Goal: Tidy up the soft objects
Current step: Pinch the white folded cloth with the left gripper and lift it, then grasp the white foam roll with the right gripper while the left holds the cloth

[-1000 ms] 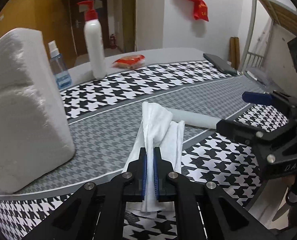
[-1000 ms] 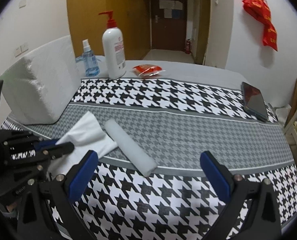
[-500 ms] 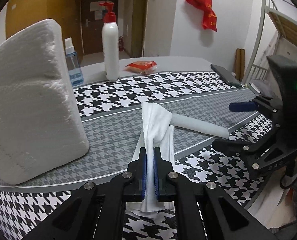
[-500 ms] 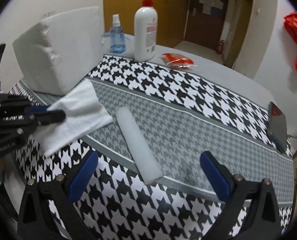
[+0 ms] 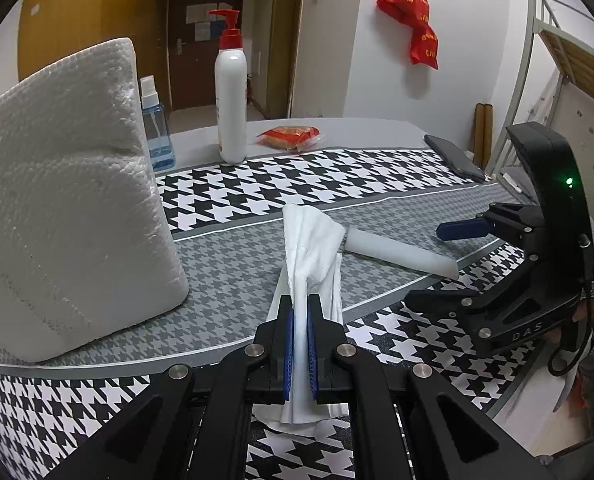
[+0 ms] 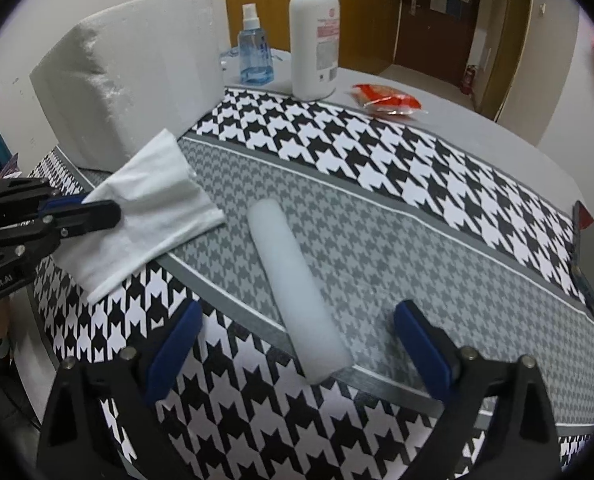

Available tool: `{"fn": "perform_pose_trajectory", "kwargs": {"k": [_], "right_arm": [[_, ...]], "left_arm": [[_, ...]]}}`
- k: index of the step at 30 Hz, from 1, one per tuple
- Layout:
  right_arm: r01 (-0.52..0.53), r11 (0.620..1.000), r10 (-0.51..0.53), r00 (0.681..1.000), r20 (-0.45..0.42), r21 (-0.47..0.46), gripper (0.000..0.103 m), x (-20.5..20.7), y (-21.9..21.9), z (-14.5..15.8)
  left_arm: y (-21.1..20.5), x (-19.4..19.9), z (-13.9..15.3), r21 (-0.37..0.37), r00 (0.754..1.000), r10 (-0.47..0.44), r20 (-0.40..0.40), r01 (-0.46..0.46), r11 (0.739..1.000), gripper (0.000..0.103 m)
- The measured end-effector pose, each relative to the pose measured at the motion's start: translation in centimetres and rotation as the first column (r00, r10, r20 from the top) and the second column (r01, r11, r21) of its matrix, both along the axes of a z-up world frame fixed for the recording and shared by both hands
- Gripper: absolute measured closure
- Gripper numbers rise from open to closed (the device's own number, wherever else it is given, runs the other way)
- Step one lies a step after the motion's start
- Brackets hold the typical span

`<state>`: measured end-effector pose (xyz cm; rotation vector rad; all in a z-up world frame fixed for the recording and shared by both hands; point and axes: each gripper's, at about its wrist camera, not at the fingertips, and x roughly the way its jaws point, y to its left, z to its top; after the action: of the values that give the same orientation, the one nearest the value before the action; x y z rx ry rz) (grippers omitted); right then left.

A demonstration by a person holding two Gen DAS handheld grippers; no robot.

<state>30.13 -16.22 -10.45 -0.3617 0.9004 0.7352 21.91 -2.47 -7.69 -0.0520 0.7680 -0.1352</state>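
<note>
Houndstooth cloth in black, white and grey covers the table [image 6: 397, 184]; behind it stand a doorway and plain walls.

Location of parts: the white cloth [image 5: 311, 248] lies near the table's front edge, just beside the large foam block [image 5: 65, 184]. The foam roll [image 6: 297, 292] lies across the grey band, one end reaching the black-and-white border.

Gripper state: the left gripper [image 5: 300, 344] is pressed together, pinching the near end of the white cloth. The right gripper [image 6: 297, 348] is spread wide; its jaws have just been closing slightly, with the near end of the foam roll lying between and ahead of them, untouched.

Handling, as judged: the cloth is light and limp and will drape and bunch, so hold it near an edge or corner. The foam roll looks light, soft and compressible, and may roll sideways. Take it across its width near the middle, squeezing only enough to stop slipping.
</note>
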Motion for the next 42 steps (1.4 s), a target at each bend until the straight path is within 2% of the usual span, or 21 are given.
{"fn": "perform_pose_trajectory", "kwargs": {"k": [6,9,14,18,20,22,24,29,35,40,42], "right_arm": [[-0.001,1.0,0.001,1.0,0.004,-0.018,0.017,0.1,0.3,-0.2],[0.004,1.0,-0.004,1.0,0.011,-0.027,0.026,0.2,0.4,-0.1],[-0.023,0.999,0.024,1.0,0.017,-0.035,0.052,-0.1,0.6,0.3],[-0.044,0.997,0.046,0.999,0.027,-0.056,0.059,-0.4,0.9,0.3],[-0.027,0.998,0.029,0.999,0.023,-0.058,0.07,-0.1,0.9,0.3],[-0.012,0.998,0.014,1.0,0.02,-0.057,0.075,0.3,0.8,0.3],[-0.011,0.999,0.012,1.0,0.008,-0.05,0.075,0.4,0.6,0.3],[-0.007,0.997,0.01,0.999,0.045,-0.073,0.077,-0.4,1.0,0.6],[-0.011,1.0,0.013,0.998,0.054,-0.024,0.078,-1.4,0.6,2.0],[-0.008,1.0,0.01,0.997,0.074,-0.025,0.078,-2.2,0.3,2.5],[-0.003,1.0,0.004,0.998,0.061,-0.018,0.082,-2.2,0.2,2.4]], "left_arm": [[0.3,-0.1,0.0,-0.01,1.0,0.011,0.001,-0.011,1.0,0.096],[0.4,-0.1,0.1,-0.014,1.0,0.013,0.004,-0.013,1.0,0.096],[0.6,-0.4,0.2,-0.017,1.0,0.01,0.012,-0.01,1.0,0.096],[0.7,-0.8,0.6,-0.018,1.0,0.009,0.024,-0.009,1.0,0.096],[0.7,-0.9,0.7,-0.019,1.0,0.01,0.027,-0.01,1.0,0.096],[0.6,-1.0,0.7,-0.019,1.0,0.008,0.03,-0.008,1.0,0.096],[0.6,-1.1,0.7,-0.018,0.999,0.01,0.031,-0.01,1.0,0.096],[0.6,-1.2,0.8,-0.02,0.999,0.012,0.037,-0.011,1.0,0.096],[0.5,-1.6,1.3,-0.017,0.999,0.014,0.05,-0.013,1.0,0.096],[0.5,-1.8,1.5,-0.015,0.998,0.012,0.056,-0.012,1.0,0.096],[0.7,-1.9,1.6,-0.015,0.998,0.014,0.059,-0.013,1.0,0.096]]}}
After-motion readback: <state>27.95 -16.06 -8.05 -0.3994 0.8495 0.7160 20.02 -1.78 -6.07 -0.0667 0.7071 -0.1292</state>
